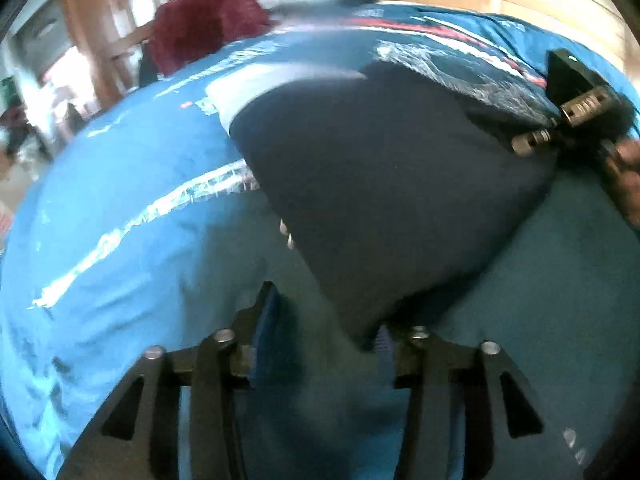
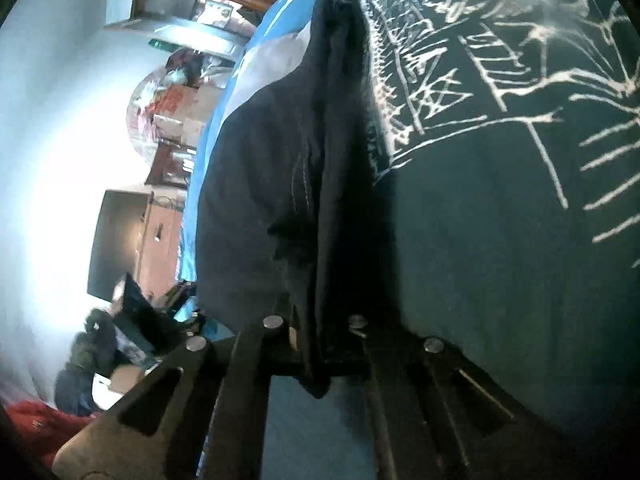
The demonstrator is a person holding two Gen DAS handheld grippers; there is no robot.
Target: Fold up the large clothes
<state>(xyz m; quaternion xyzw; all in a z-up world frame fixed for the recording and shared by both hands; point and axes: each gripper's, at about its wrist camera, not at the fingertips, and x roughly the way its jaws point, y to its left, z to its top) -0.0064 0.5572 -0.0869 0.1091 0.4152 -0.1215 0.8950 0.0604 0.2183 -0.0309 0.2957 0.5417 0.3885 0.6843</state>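
**Two corners, one even fold**

Both ends of the dark garment (image 1: 380,200) need equal tension as it lies on the blue bedspread (image 1: 120,220). The right hand-held gripper (image 2: 320,332) is clenched on its bunched edge. The left hand-held gripper (image 1: 324,340) stands released, the garment's corner just at its right finger (image 1: 384,344). Best close left there first, then carry both corners across together, keeping the edge straight.

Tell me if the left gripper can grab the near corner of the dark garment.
Probably yes. The left gripper is open, and the dark garment ends in a corner just by its fingertips, with only blue bedding around it.
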